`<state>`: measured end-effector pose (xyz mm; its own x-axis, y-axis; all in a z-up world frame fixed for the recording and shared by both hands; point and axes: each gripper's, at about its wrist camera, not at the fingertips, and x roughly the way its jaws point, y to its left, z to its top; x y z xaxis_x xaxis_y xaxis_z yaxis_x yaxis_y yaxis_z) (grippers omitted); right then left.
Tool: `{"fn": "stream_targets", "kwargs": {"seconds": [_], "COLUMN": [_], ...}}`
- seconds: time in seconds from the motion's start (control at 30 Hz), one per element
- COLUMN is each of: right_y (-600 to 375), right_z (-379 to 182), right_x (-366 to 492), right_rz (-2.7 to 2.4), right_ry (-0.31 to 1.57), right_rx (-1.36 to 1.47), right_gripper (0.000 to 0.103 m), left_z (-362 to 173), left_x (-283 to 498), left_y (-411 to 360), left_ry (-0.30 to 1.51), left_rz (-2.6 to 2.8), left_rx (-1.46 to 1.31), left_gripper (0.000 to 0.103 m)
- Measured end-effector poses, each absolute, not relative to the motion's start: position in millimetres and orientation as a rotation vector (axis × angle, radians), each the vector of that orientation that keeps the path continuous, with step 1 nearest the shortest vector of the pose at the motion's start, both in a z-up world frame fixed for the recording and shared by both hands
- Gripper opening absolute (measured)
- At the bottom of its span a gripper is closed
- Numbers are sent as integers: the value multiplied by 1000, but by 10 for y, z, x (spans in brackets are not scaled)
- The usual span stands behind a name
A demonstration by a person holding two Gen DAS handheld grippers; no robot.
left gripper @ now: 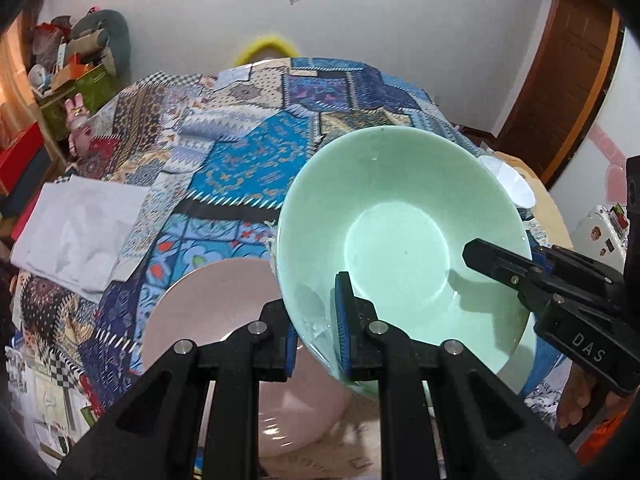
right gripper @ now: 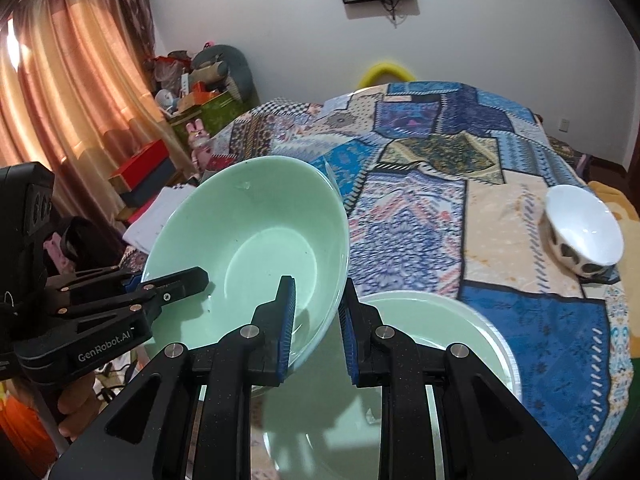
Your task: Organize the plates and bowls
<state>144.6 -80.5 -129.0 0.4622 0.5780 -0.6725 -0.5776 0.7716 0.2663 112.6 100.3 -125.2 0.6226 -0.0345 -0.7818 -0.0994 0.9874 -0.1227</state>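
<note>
green bowl [left gripper: 400,240] tilted, lifted | left gripper [left gripper: 314,344] jaws pinching its rim | right gripper [right gripper: 318,328] jaws pinching opposite rim | pink plate [left gripper: 208,308] below

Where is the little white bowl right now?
The little white bowl sits on the patchwork tablecloth at the far right of the right wrist view, apart from the green bowl.

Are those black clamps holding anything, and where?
Yes: both grip the green bowl by its rim, the left hand-held gripper and right hand-held gripper on opposite sides.
</note>
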Motion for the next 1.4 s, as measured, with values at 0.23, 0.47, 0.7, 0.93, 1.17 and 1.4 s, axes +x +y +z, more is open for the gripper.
{"fn": "stream_targets", "kwargs": {"seconds": [0.23, 0.47, 0.7, 0.93, 1.17, 1.4], "right_y": [-549, -326, -134, -28, -28, 3], "right_z": [-1402, -1495, -1617, -1729, -1779, -1778], "right_x": [1376, 1266, 1211, 1216, 1250, 1214], "right_rz": [757, 796, 827, 846, 830, 822], "right_ry": [866, 895, 932, 976, 988, 964], "right_rx": [-21, -39, -46, -37, -41, -68], "right_gripper": [20, 20, 20, 20, 19, 20], "left_z": [-1396, -1505, -1614, -1727, -1810, -1836], "left_x": [964, 793, 696, 684, 701, 727], "left_y": [1248, 1476, 1651, 1757, 1804, 1769], "left_ry": [933, 950, 964, 979, 979, 970], "left_rz": [70, 100, 126, 141, 151, 181], "left_rx": [-172, -202, -229, -246, -222, -164], "left_gripper": [15, 15, 15, 15, 15, 15]}}
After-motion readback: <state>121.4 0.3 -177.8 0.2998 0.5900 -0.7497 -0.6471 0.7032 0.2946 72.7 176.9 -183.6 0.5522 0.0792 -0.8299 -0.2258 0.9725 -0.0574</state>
